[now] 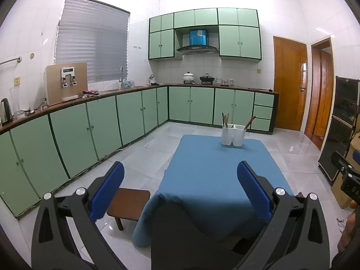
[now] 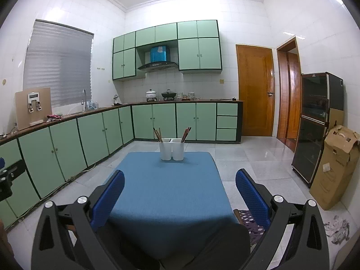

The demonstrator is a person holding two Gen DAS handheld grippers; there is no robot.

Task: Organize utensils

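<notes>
White plastic, that's the twin-cup holder (image 2: 172, 149), two cups side by side and touching, standing upright at the far end of the table under its blue cloth (image 2: 166, 193). Brown chopsticks (image 2: 158, 134) lean out of the left cup, and a second bunch (image 2: 186, 133) leans out of the right one, both fanning loosely outward. No loose utensil shows on the cloth, so as I read it the sorting is either finished or not yet begun; I can't tell which. Right gripper (image 2: 180, 191) hangs at the near end of the table, jaws spread wide, nothing between them, with the holder straight ahead and well apart. Left gripper (image 1: 180, 183) is wide and empty too, sitting off the table's near left corner, so the holder (image 1: 233, 135) lies ahead and to its right. The risk from here: those cups look light and top-heavy with the sticks leaning out, so a reach that clips a stick from the side could tip the holder. A thin, smooth stick may also slip or twist between broad pads. Cloth drapes loose over the near edge, and a low jaw could snag it. Beyond stand green cabinets (image 2: 94, 132) and a cardboard box (image 2: 335, 168).
</notes>
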